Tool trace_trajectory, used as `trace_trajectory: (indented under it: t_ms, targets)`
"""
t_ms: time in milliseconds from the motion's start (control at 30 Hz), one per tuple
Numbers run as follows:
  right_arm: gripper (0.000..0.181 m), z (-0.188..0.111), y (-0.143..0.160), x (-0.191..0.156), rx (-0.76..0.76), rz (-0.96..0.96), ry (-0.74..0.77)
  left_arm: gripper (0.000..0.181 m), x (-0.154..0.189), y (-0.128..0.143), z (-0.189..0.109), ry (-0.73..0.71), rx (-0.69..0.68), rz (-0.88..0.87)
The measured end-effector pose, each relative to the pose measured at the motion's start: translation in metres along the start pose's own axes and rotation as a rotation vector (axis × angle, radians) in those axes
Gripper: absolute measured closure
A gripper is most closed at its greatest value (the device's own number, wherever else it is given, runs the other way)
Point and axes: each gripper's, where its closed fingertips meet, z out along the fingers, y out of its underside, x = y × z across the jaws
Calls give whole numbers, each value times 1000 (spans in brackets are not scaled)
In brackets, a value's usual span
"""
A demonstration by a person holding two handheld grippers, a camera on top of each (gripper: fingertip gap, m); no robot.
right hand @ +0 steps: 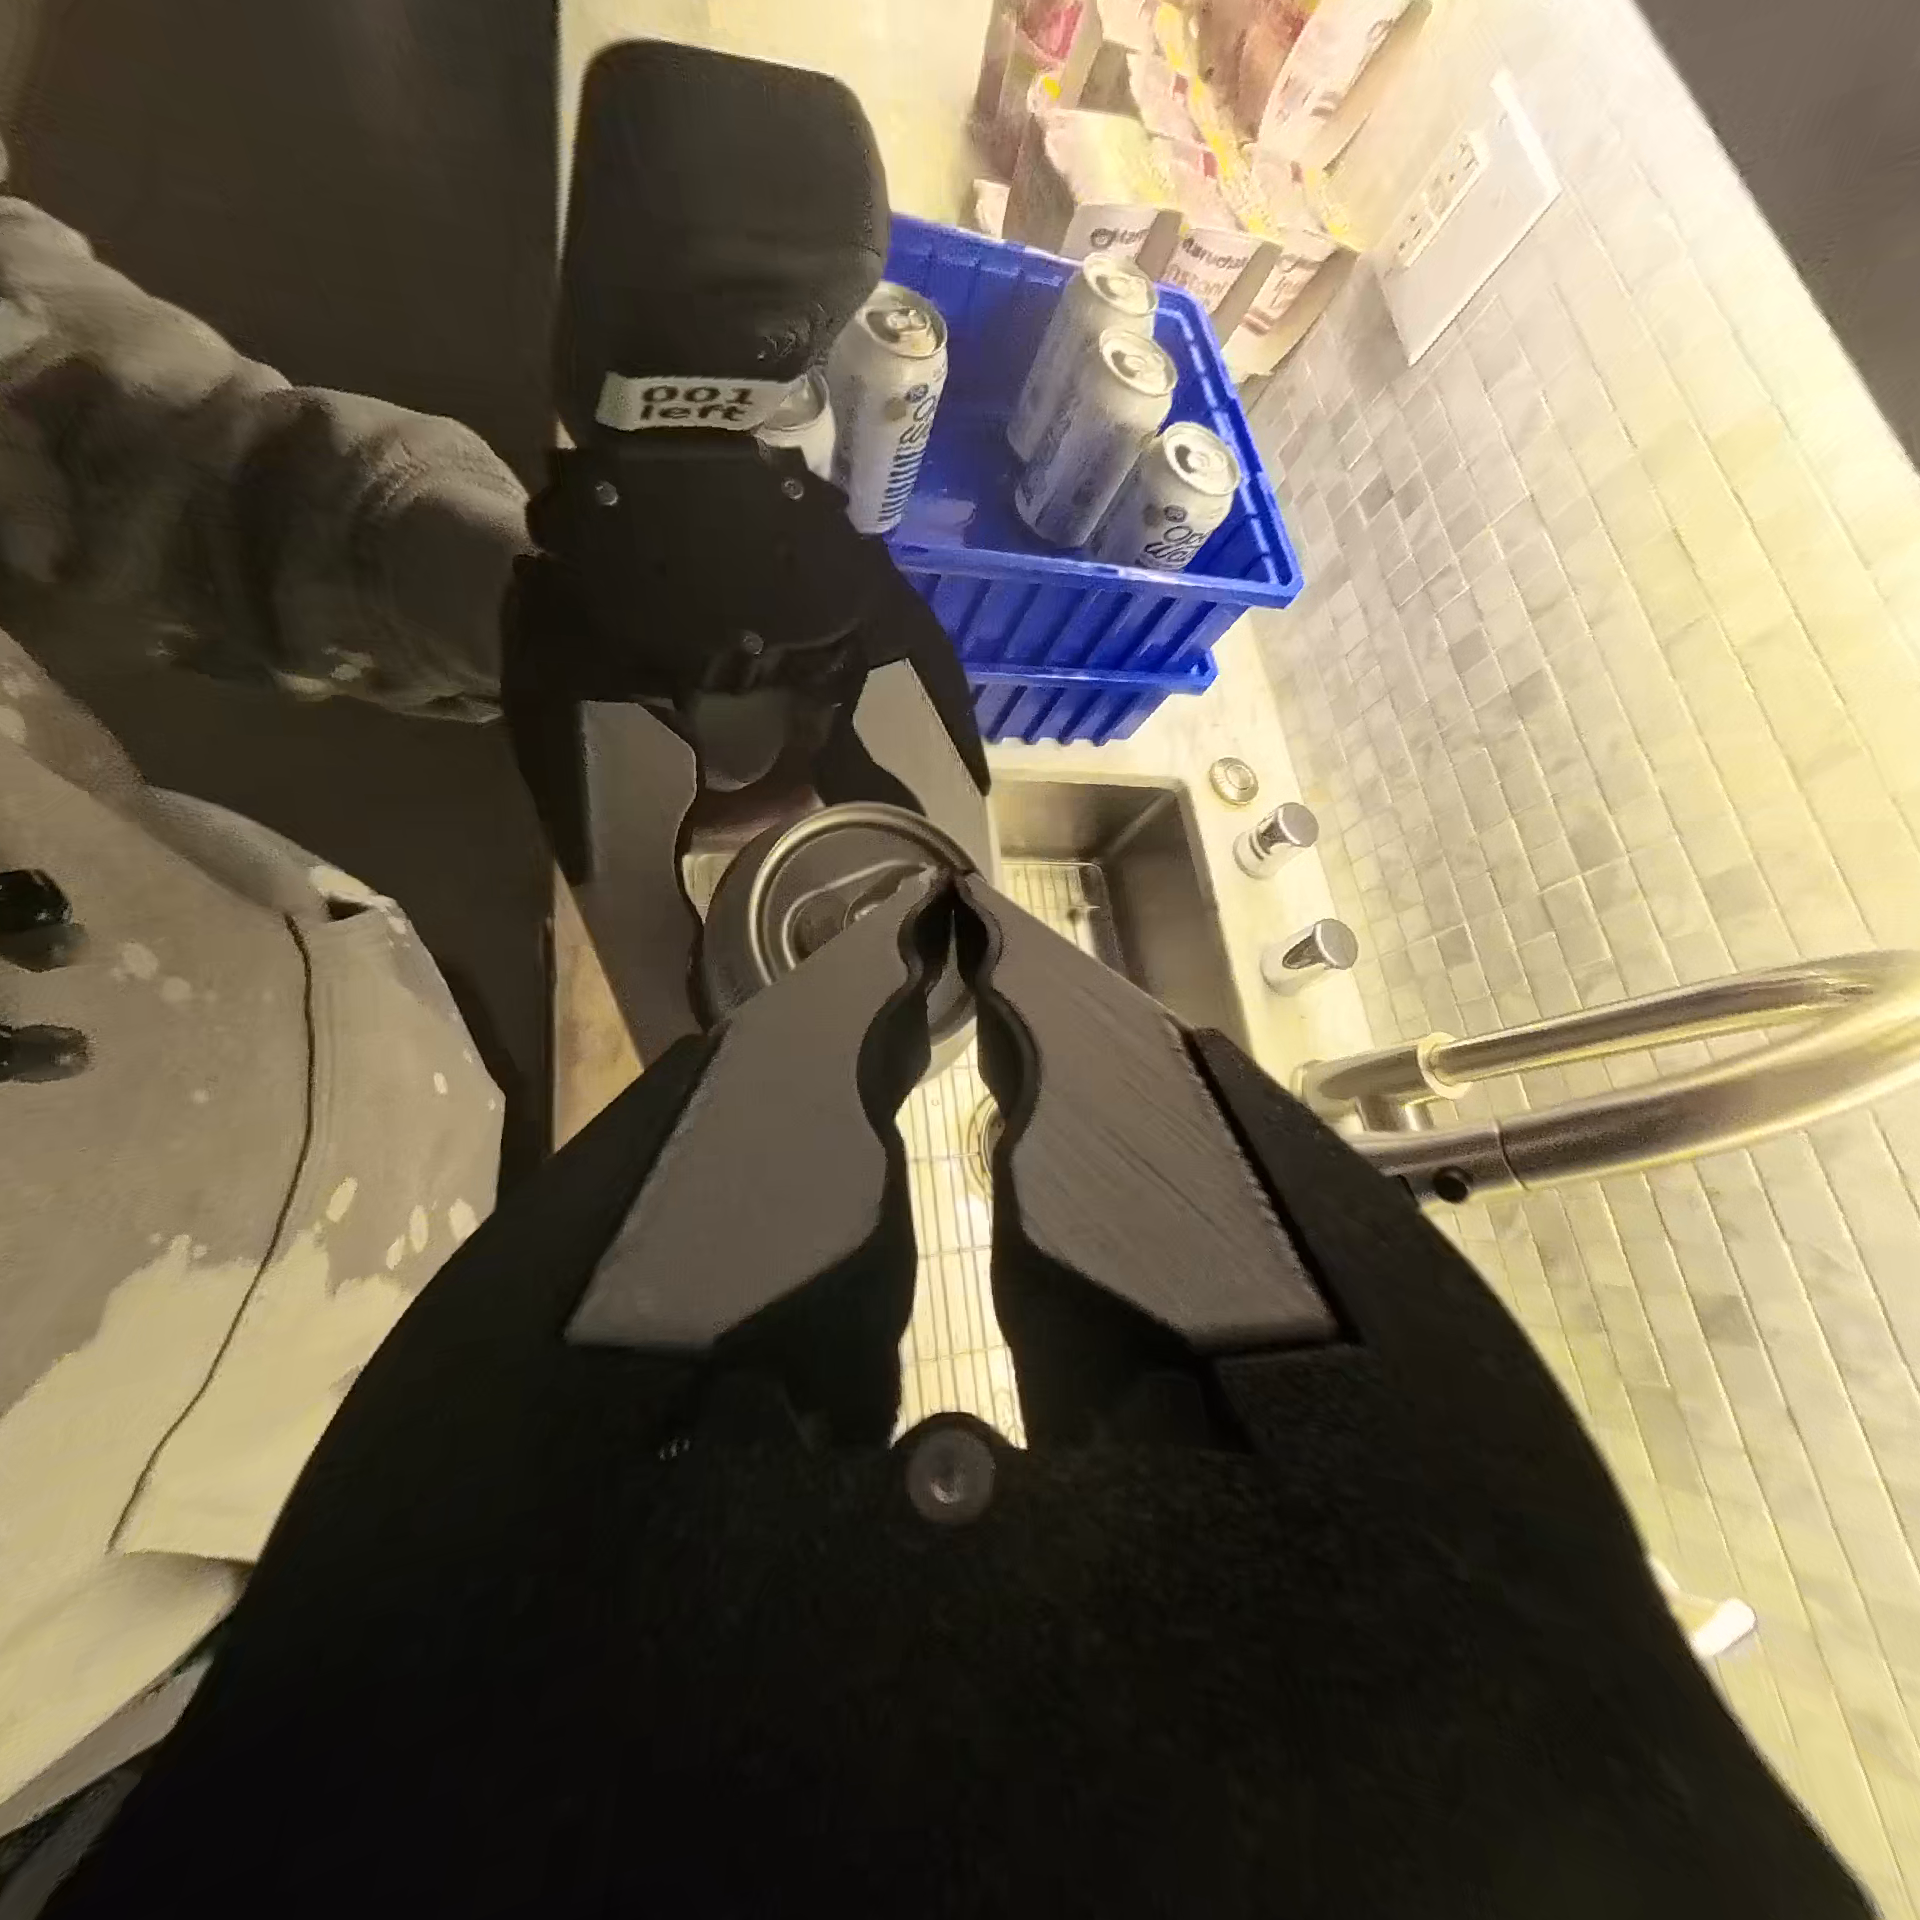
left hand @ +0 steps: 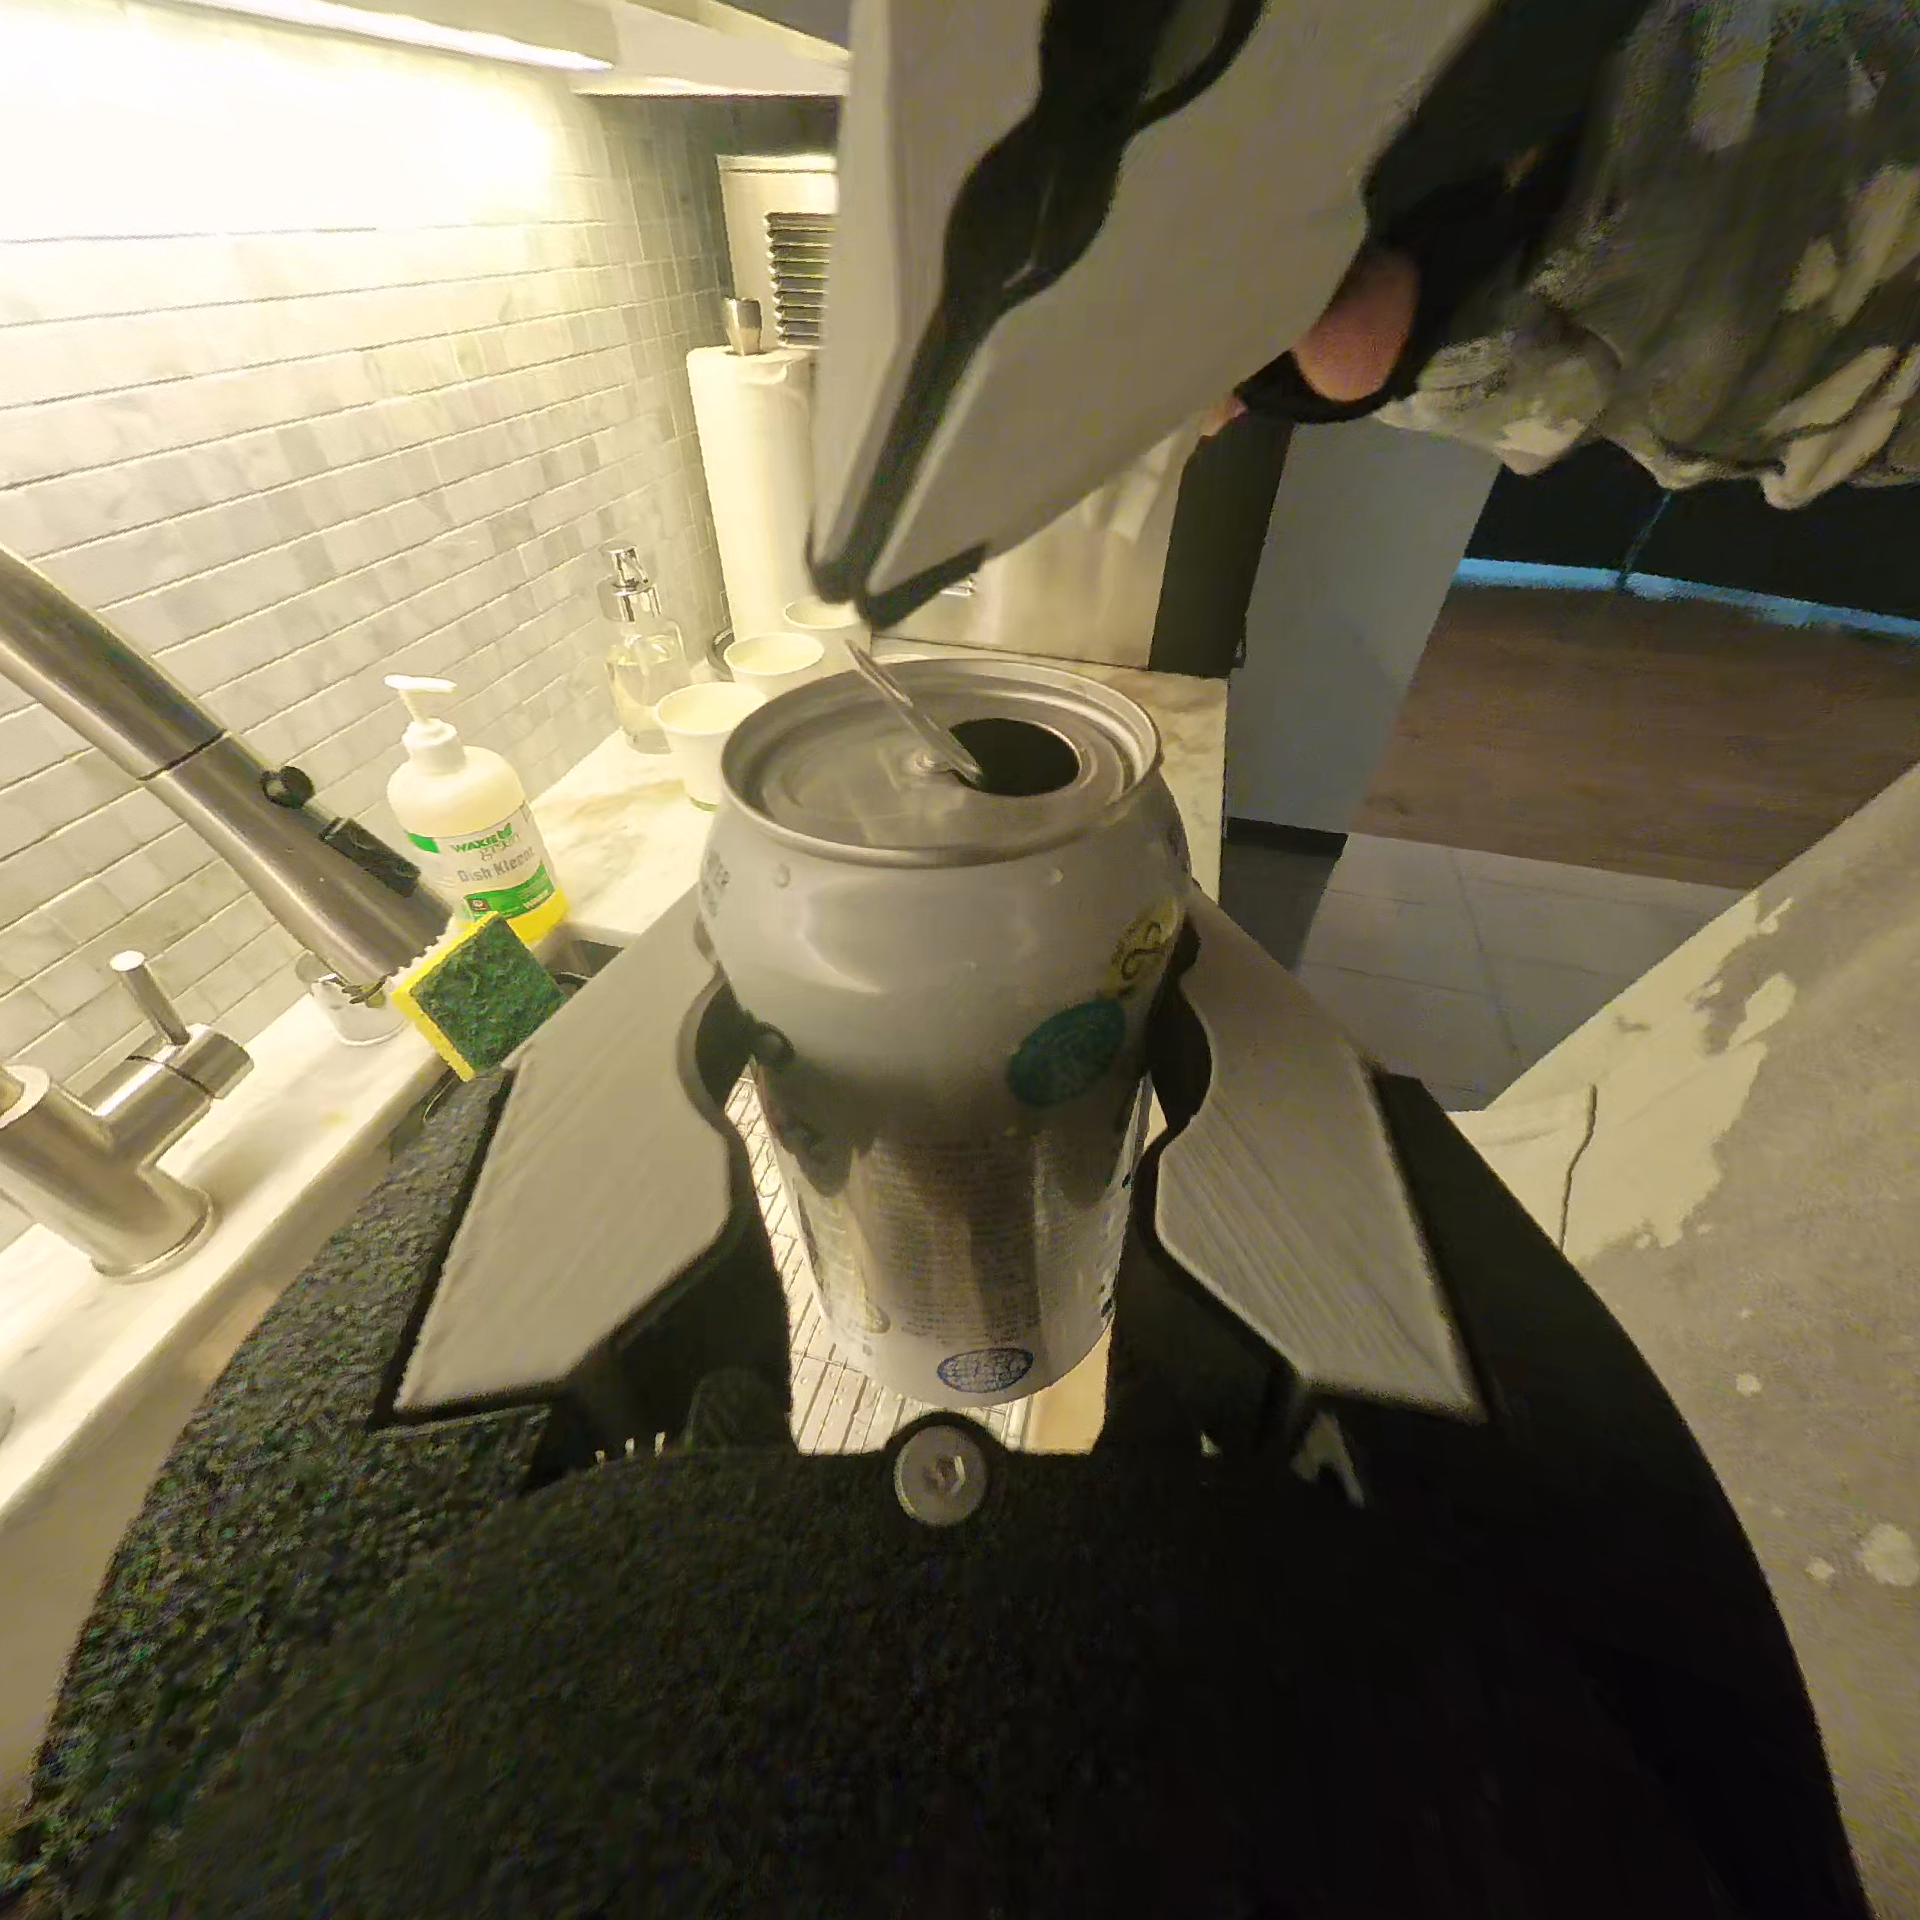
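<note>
My left gripper (left hand: pixel 951 966) is shut on a silver drinks can (left hand: pixel 914 1039) and holds it upright over the sink. The can's mouth (left hand: pixel 1013 753) is open and its tab (left hand: pixel 909 712) stands raised. My right gripper (left hand: pixel 847 597) comes down from above with its jaws together, its tips just above the tab's end. In the right wrist view the right gripper (right hand: pixel 951 888) is shut over the can top (right hand: pixel 821 914), and the left gripper (right hand: pixel 774 831) grips the can from the far side.
A steel faucet (left hand: pixel 208 769) arcs over the sink (right hand: pixel 1132 862). A green and yellow sponge (left hand: pixel 478 992), a soap bottle (left hand: pixel 468 810), paper cups (left hand: pixel 707 727) and a paper towel roll (left hand: pixel 748 478) stand on the counter. A blue bin (right hand: pixel 1091 592) holds several cans. One gripper's finger ends stand about 7 cm off the other's.
</note>
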Motion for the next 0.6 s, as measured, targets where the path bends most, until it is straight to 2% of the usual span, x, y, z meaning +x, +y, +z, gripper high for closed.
trace_trajectory:
  t_ms: [233,400,467,533,600]
  targets:
    - [181,18,10,-13,-158,-124,-91,105,8,4,-4,24,-3,1]
    - [181,19,15,-24,-225,-97,-209,105,19,12,-6,66,-14,-1]
    - [181,13,6,-22,-134,-63,-213,104,23,9,-8,102,11,-15]
    - [163,-7,-11,-16,46,35,-249,103,31,-1,-13,162,45,-1]
    - [142,-37,-13,-21,195,135,-379,103,45,-14,-19,263,77,9]
